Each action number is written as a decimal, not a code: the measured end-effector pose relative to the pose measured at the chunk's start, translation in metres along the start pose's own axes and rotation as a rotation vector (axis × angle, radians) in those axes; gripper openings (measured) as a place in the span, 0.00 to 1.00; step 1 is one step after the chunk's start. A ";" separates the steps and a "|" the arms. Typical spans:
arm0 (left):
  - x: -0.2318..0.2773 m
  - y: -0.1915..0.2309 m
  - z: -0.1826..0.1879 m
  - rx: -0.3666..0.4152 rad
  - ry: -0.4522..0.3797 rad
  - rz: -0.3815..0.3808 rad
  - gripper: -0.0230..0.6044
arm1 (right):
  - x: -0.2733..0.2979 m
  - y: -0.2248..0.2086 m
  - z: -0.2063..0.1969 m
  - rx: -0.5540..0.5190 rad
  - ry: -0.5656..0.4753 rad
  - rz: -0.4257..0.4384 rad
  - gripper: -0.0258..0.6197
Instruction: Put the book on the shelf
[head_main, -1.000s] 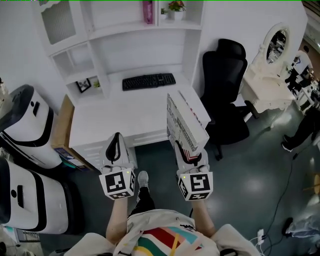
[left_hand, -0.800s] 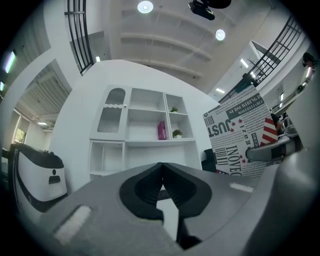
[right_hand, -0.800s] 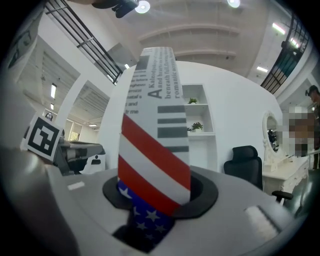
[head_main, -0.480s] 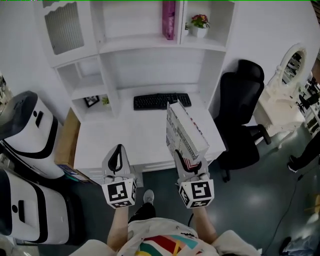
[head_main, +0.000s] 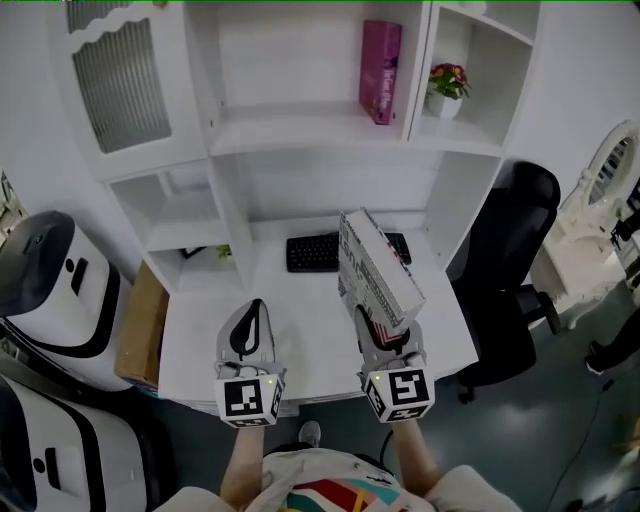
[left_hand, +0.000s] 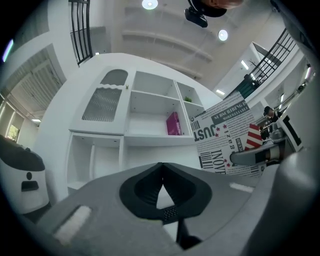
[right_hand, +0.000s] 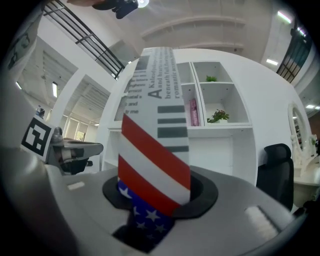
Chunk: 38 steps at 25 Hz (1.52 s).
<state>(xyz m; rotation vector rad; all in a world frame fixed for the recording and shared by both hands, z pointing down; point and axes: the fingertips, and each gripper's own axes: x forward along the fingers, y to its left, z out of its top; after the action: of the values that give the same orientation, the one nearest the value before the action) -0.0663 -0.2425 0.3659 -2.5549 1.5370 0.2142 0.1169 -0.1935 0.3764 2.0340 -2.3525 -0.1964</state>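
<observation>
Only overhead — keyboard behind book

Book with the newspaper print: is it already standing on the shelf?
No, the book is clamped in the right hand-held gripper, over the desk.

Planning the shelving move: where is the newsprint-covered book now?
Head view, right of centre: the book sits clamped in the right gripper, over the desk, before the keyboard.
</observation>
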 end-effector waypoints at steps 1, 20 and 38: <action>0.009 0.006 -0.003 -0.005 0.002 0.001 0.04 | 0.010 0.000 -0.002 -0.002 0.006 0.001 0.29; 0.073 -0.007 -0.032 -0.001 0.059 0.178 0.04 | 0.073 -0.073 -0.034 0.018 0.028 0.073 0.29; 0.083 -0.002 0.004 0.017 0.019 0.146 0.04 | 0.070 -0.066 -0.013 0.057 -0.026 0.044 0.28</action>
<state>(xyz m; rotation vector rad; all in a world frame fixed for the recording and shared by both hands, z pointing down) -0.0265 -0.3123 0.3454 -2.4398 1.7267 0.1940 0.1729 -0.2728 0.3776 2.0137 -2.4427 -0.1578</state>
